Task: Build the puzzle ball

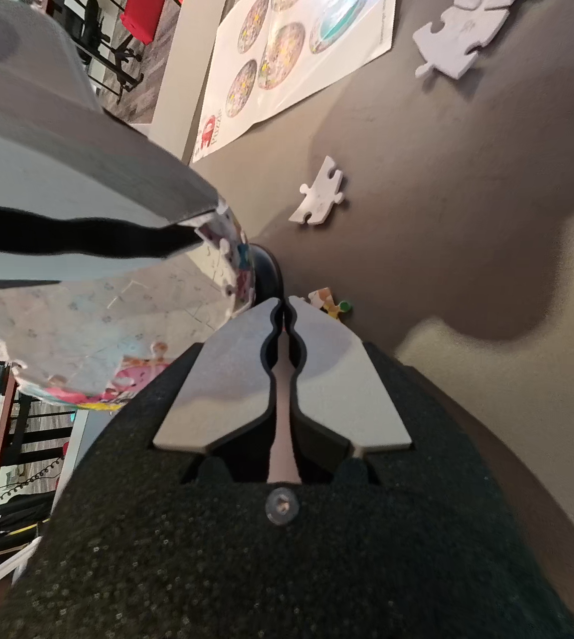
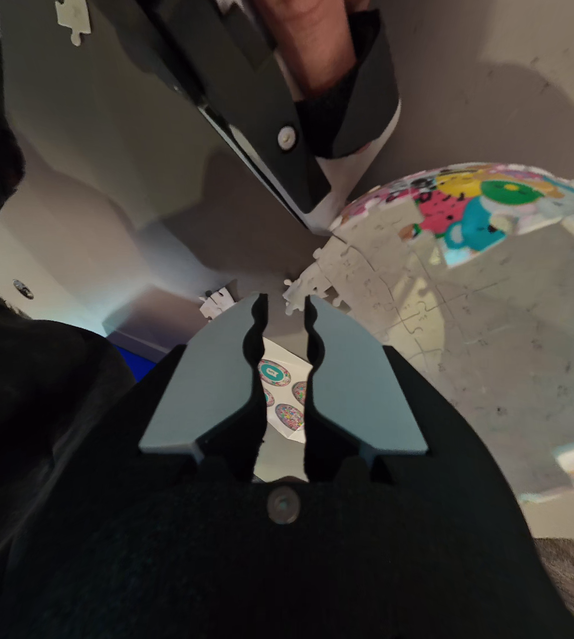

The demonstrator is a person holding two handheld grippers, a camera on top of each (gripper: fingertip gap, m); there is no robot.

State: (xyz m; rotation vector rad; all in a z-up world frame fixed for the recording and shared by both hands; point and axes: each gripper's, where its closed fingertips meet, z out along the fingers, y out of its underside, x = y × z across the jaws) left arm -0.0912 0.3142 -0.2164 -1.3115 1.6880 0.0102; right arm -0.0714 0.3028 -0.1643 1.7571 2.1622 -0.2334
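The part-built puzzle ball [image 2: 468,328] is an open shell, white inside and coloured outside. In the left wrist view it [image 1: 105,328] lies at the left, by a dark round base [image 1: 268,273]. My left gripper [image 1: 284,304] is shut with only a sliver between its jaws. A coloured piece [image 1: 328,301] shows just past its right fingertip, partly hidden. In the right wrist view the left gripper [image 2: 316,216] touches the ball's upper rim. My right gripper [image 2: 285,301] is open, with the rim's jagged tabs at its fingertips. It also shows in the left wrist view [image 1: 206,228].
A white piece [image 1: 320,193] lies face down on the grey table. Several joined white pieces [image 1: 458,38] lie at the top right. The printed instruction sheet [image 1: 295,62] lies at the table's far edge and also shows between my right fingers [image 2: 285,397]. A hand [image 2: 313,41] holds the left gripper. Tip to tip, the grippers are about 6 cm apart.
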